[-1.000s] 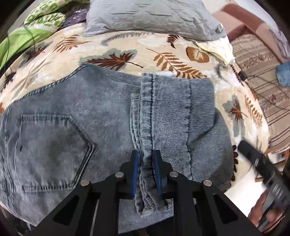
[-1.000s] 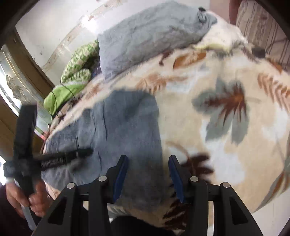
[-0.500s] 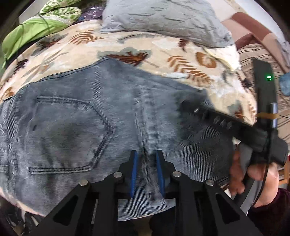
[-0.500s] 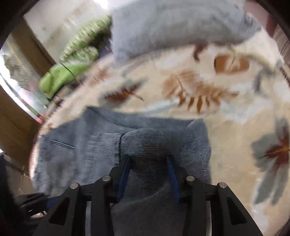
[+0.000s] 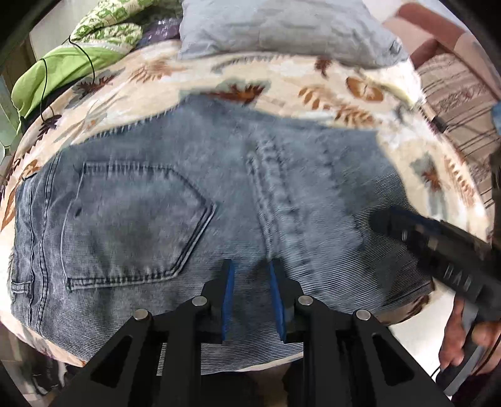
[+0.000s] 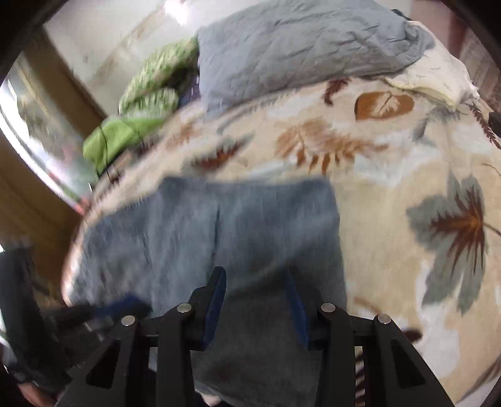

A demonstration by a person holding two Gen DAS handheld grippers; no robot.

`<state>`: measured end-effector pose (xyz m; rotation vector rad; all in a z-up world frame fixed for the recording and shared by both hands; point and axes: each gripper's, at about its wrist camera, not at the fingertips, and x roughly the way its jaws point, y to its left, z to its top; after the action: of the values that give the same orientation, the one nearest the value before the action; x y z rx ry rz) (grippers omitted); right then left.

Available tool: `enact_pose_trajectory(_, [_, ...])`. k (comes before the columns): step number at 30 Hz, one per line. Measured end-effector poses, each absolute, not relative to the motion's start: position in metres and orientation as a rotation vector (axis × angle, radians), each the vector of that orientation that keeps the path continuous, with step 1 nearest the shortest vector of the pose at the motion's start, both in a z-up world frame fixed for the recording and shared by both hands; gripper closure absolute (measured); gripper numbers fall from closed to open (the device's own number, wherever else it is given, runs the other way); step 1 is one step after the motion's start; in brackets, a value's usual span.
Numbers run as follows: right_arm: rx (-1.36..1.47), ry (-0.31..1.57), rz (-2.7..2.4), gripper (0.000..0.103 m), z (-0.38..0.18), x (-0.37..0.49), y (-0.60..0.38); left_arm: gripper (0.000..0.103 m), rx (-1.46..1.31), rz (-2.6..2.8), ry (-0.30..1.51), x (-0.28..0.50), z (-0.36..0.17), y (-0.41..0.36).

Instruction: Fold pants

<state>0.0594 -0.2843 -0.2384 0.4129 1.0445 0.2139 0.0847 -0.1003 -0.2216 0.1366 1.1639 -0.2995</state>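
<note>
Grey-blue jeans point(image 5: 194, 200) lie folded on a leaf-patterned blanket point(image 5: 281, 84), back pocket point(image 5: 134, 219) up on the left. My left gripper point(image 5: 250, 269) is open just above the jeans' near edge, beside the centre seam, holding nothing. The right gripper shows at the right of this view point(image 5: 385, 219), over the jeans' right part. In the right wrist view the jeans point(image 6: 238, 225) are blurred and my right gripper point(image 6: 255, 281) is open above them, empty. The left gripper point(image 6: 125, 305) shows at the lower left there.
A grey quilted pillow point(image 5: 281, 28) lies at the far side of the blanket, with green bedding point(image 5: 72, 65) and a black cable to its left. A striped brown cover point(image 5: 457, 103) is on the right. A window and wooden frame point(image 6: 37, 162) stand at left.
My left gripper opened and let go of the folded fabric strip, which now lies flat. My right gripper moved in over the jeans' right part and stays open.
</note>
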Motion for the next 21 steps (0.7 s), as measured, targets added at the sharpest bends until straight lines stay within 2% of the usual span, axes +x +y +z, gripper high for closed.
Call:
enact_pose_trajectory(6, [0.300,1.020,0.181,0.060,-0.238,0.034,-0.270,0.080,0.098,-0.293,1.170,0.083,-0.219,-0.084])
enact_pose_trajectory(13, [0.339,0.993,0.206,0.060,-0.220,0.021,-0.267,0.078,0.033,-0.227,1.129,0.073,-0.198,-0.029])
enact_pose_trajectory(15, [0.337,0.989,0.219,0.060,-0.218,0.025,-0.258,0.073,0.035,-0.184,1.112,0.069,-0.195,-0.012])
enact_pose_trajectory(17, [0.322,0.986,0.243,0.060,-0.214,0.028,-0.242,0.060,0.055,-0.131,1.084,0.063,-0.193,0.002])
enact_pose_trajectory(21, [0.225,0.994,0.286,0.060,-0.213,0.029,-0.203,0.044,0.133,-0.026,1.003,0.053,-0.189,0.026])
